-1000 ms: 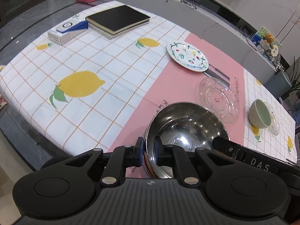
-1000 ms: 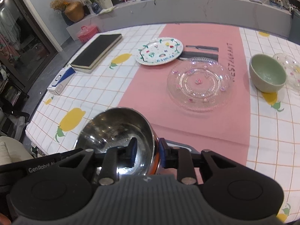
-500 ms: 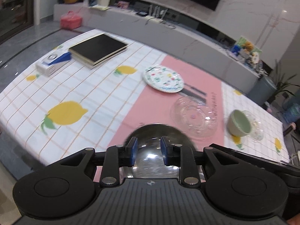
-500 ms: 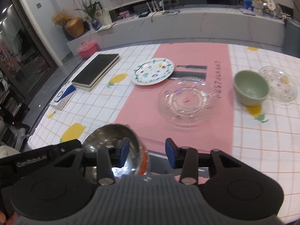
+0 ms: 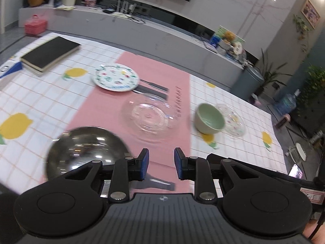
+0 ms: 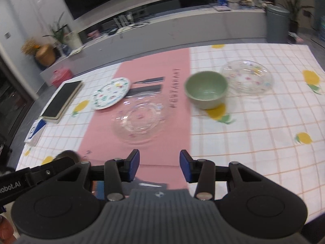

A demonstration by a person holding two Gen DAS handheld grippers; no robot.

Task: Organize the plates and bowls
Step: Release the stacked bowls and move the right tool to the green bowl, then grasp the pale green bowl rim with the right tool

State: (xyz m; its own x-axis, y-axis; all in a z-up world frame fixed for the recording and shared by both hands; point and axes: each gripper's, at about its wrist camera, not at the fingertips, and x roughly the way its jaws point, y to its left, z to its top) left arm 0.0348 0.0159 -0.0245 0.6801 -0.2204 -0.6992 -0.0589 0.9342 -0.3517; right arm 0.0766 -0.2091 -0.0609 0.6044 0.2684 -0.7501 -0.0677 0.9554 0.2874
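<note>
A: Where is the steel bowl (image 5: pixel 85 152) compared with a second ago?

B: Then both grippers pinched its rim, one on each side. It sits free on the near edge of the pink runner (image 5: pixel 130 109), left of the left gripper (image 5: pixel 160 165), whose blue pads stand a modest way apart with nothing between them. The right gripper (image 6: pixel 159 165) is the same: it let go of the rim and its jaws are parted somewhat wider, over bare runner.

A: Do the two views differ?

B: The left wrist view shows the bowl whole, a round, mirror-bright basin, blurred. The right wrist view catches only a sliver of it (image 6: pixel 66 154) at lower left, behind the left gripper's black body. That view shows the small clear dish (image 6: pixel 246 77) openly, just beside the green bowl (image 6: pixel 206 89); from the left it is half hidden behind that bowl.

A: And the rest of the crockery?

B: A clear glass plate (image 5: pixel 151 118) with ringed ribs and tiny coloured dots lies mid-runner. Farther off, a white plate (image 5: pixel 115 77) painted with flowers overlaps the runner's left edge. The green bowl is matte ceramic, deep and round, on the checked lemon-print tablecloth (image 6: pixel 264 126). A black book (image 5: pixel 50 51) lies at far left.
</note>
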